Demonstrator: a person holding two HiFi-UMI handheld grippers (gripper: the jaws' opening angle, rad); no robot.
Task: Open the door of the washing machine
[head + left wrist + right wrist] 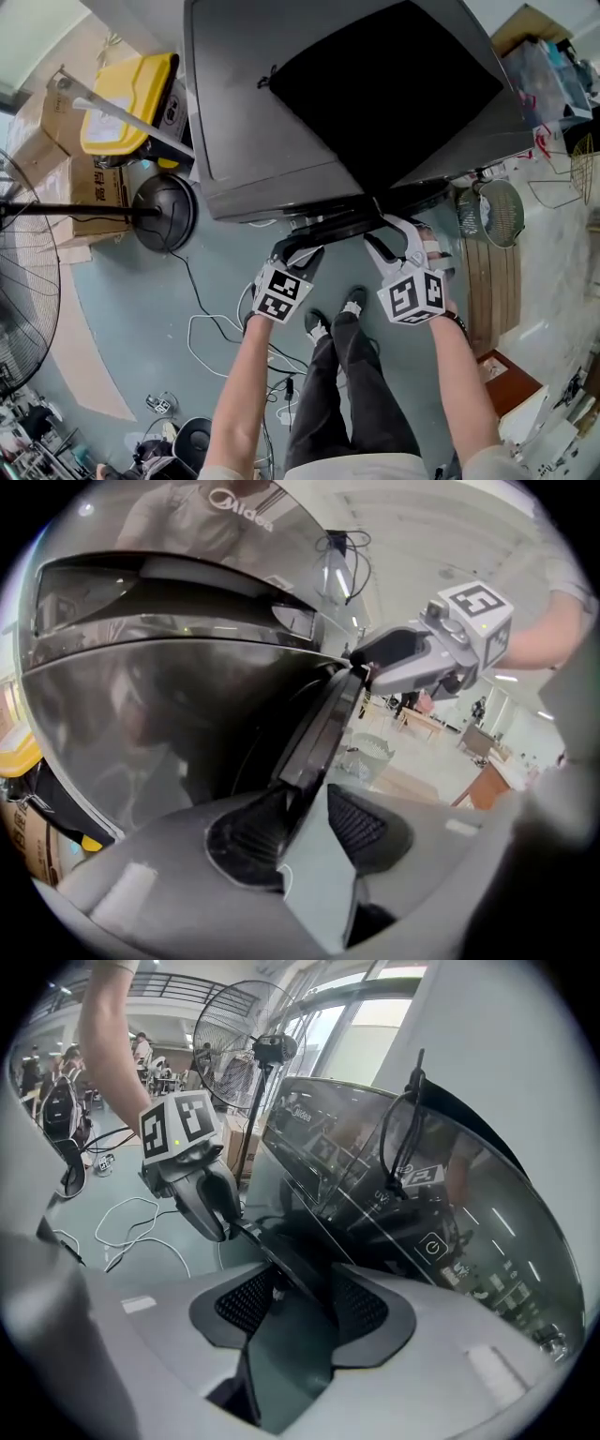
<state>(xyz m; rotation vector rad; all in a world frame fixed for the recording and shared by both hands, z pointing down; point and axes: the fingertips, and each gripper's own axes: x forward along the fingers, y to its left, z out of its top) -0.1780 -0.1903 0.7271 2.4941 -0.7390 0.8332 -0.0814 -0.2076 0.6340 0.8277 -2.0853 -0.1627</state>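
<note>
The door edge (328, 228) is a dark strip at the front of the washing machine (281, 112), just below its grey top. Its long axis runs sideways along that front — from one gripper to the other — and it passes between the fingers of both. The right gripper (300, 1293) seems clamped on it, with both fingers against the strip. The left gripper (305, 810) has its fingers (361, 827) apart: one touches the strip, the other stands off. The pull, I think, must go away from the machine front.
</note>
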